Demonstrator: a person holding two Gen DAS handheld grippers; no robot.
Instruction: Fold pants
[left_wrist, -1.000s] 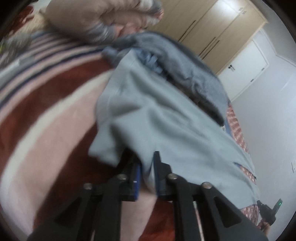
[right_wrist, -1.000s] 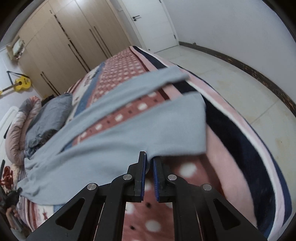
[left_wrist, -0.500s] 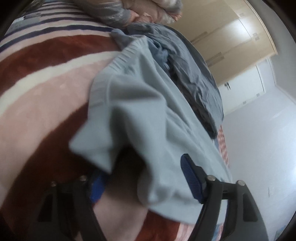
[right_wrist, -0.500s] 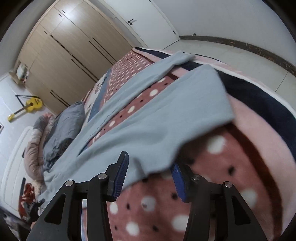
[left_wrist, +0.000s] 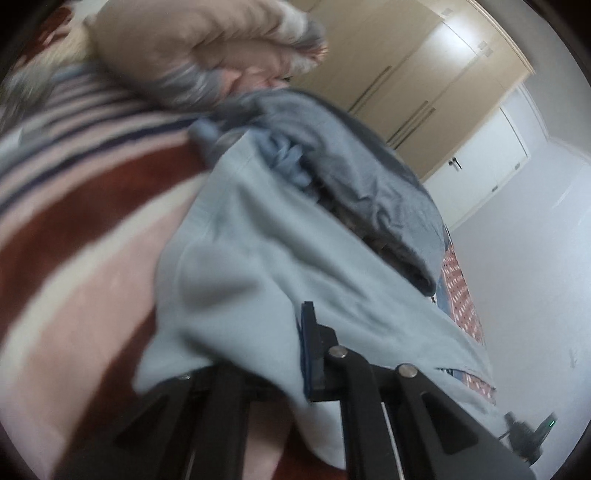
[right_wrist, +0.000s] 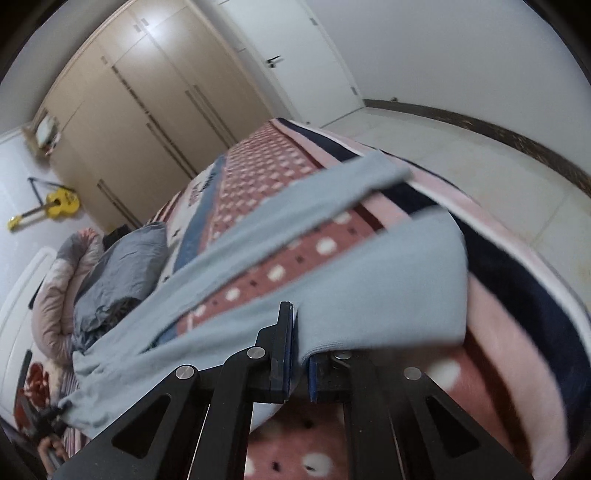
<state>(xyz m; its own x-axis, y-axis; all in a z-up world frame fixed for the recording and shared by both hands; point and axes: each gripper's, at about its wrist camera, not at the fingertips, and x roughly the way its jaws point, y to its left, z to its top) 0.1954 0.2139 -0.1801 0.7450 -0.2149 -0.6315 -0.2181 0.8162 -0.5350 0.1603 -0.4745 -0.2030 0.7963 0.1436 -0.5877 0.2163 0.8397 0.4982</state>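
A patterned blanket (right_wrist: 517, 332) in pink, red and navy covers the bed. On it the light blue pants (right_wrist: 388, 280) lie spread, legs apart, the waist end near a grey pillow (left_wrist: 369, 177). The left gripper (left_wrist: 291, 354) has just closed, pinching waist-end fabric. The right gripper (right_wrist: 299, 354) has likewise just closed, clamped on the near leg's hem.

Pale blue soft-knit pants (right_wrist: 369, 280) lie on the bed, legs spread apart, waist end (left_wrist: 236, 266) bunched and rumpled.
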